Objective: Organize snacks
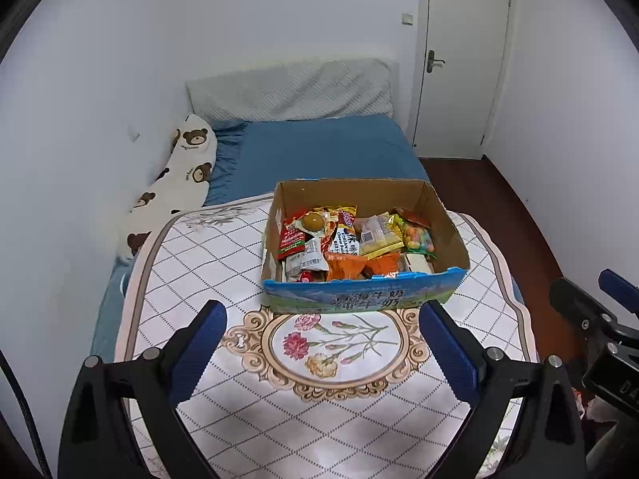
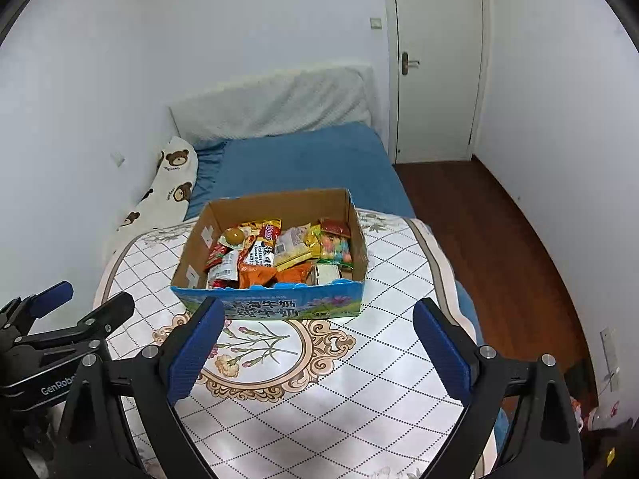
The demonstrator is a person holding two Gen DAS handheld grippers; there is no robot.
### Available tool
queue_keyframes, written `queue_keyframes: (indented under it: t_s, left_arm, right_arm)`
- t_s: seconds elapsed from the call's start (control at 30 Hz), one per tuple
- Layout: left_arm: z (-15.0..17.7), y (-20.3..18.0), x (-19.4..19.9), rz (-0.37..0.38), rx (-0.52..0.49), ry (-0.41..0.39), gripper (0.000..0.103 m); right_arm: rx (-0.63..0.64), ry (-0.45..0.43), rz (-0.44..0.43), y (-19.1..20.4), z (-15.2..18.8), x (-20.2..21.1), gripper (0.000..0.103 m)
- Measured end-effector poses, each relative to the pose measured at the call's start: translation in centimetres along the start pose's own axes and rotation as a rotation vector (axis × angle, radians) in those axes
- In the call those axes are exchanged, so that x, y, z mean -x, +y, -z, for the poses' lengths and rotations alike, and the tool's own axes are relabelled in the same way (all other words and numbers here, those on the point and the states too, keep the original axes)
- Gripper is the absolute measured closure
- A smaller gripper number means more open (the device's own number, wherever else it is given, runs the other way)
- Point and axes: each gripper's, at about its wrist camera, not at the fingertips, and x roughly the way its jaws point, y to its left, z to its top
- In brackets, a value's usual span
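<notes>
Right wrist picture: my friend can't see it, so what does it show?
An open cardboard box full of colorful snack packets sits on a flowered mat on a blue bed. The right gripper is open and empty.

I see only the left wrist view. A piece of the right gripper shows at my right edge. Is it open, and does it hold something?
Observer: The right gripper is open, its fingers wide apart, and nothing is between them.
Operator: Where does it point?
Observer: Toward the snack box. In the right wrist view the box sits ahead on the floral mat, a little left of centre.
Operator: Is there something right of the bed that I miss?
Observer: Low on the right wall, above the wooden floor, there is a white plate. I cannot tell what it is.
</notes>
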Motion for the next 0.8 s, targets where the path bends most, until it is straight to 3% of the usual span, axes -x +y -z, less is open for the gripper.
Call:
queue_keyframes:
  t_s: [0.17,0.37,0.8]
  left_arm:
    - [0.6,0.6,1.8,0.007,0.026,-0.013,0.004]
    - [0.7,1.0,2.2,-0.012,0.035,-0.038,0.004]
    - [-1.4,1.0,-2.9,-0.033,0.075,-0.056,0.000]
  right_arm:
    - [0.027,-0.032,0.015,0.5,0.4,2.7,0.005]
    - [0.029,-0.048,0.033,0.4,0.2,3.3,0.003]
    - [0.009,-0.007,0.067,-0.4,-1.6,-4.1,0.002]
